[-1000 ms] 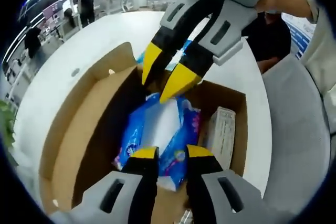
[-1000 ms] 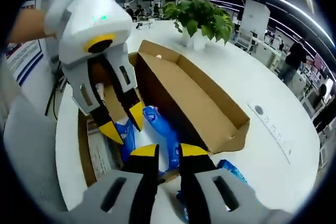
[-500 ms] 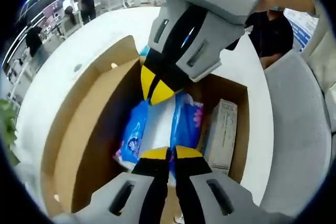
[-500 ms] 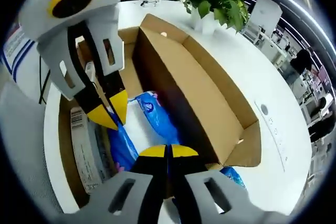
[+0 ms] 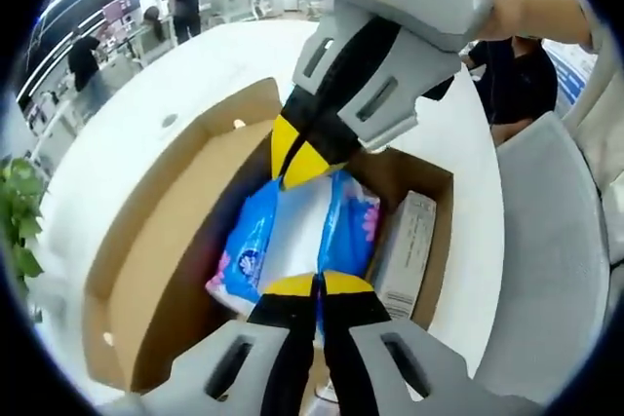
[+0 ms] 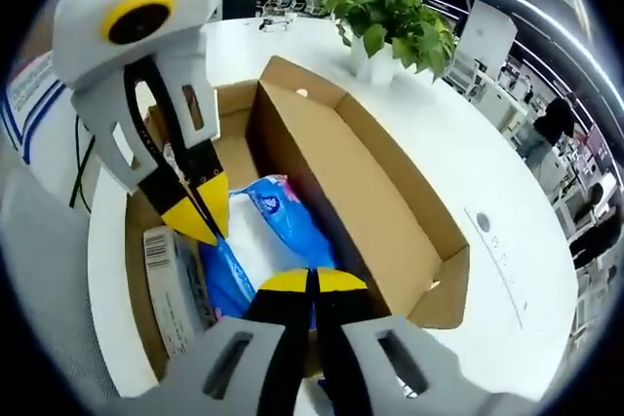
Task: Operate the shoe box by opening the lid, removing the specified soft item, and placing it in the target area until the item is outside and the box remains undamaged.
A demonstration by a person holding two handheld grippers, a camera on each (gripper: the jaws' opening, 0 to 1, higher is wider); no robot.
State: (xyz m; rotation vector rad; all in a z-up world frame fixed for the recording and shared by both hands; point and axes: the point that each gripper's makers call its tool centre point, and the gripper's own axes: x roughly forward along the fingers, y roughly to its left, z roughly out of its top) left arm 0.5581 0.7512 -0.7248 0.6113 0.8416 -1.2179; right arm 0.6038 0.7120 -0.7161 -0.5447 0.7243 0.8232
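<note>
Since half a second ago: pack raised slightly within the box, both grips unchanged, cameras drawn back a little

Left gripper view. Left gripper point(image 5: 315, 284) clamped on the near end of the blue-and-white soft pack point(image 5: 292, 236), tips together on the wrapper. Right gripper point(image 5: 304, 155) entering from the far side, tips pinched on the far end. Held at both ends presumably to keep the limp pack from sagging during the lift. Pack inside the open shoe box point(image 5: 161, 241), lid flap folded out to the left so the opening stays free. Small white carton point(image 5: 405, 255) standing along the right wall. Pack's near edge hidden behind own tips; print on the wrapper not legible

Right gripper view. Right gripper point(image 6: 311, 282) closed on the pack point(image 6: 263, 241); left gripper point(image 6: 200, 213) closed on its far end. Carton point(image 6: 174, 284) at the left wall, barcode visible. Potted plant point(image 6: 385, 31) far on the white table point(image 6: 487, 192). Box floor under the pack hidden; target area not identifiable
</note>
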